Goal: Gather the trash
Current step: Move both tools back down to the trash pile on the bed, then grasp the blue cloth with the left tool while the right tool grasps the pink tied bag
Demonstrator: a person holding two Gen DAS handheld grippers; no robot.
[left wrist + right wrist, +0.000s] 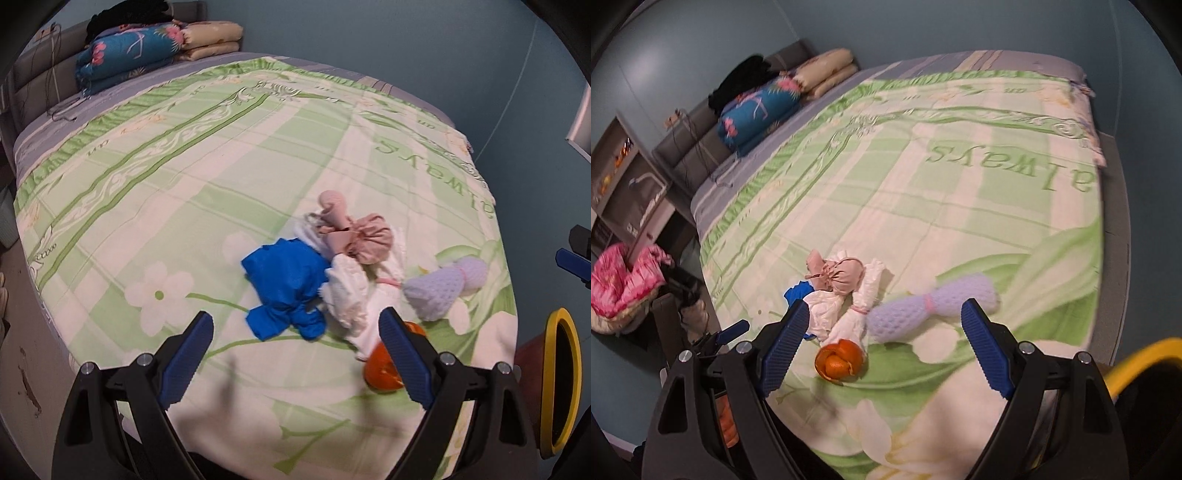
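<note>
While the trash pile [332, 273] lies untouched on the bed [184, 166], nothing seems collected.
Both jaws are held wide, empty; bin [561, 380] waits nearby.

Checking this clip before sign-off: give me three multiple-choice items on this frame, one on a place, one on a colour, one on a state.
1. Where does the orange peel lie?
A. on the bed, at the near end of the trash pile
B. on the folded quilts
C. inside the bin

2. What colour is the bin rim?
A. red
B. yellow
C. white

3. How do the two grippers stand?
A. both shut on trash
B. left shut, right open
C. both open, holding nothing

Answers: 1 A, the peel rests on the bedspread nearest the camera; 2 B, the rim is yellow in both views; 3 C, the left gripper and right gripper have fingers spread with nothing between.
</note>
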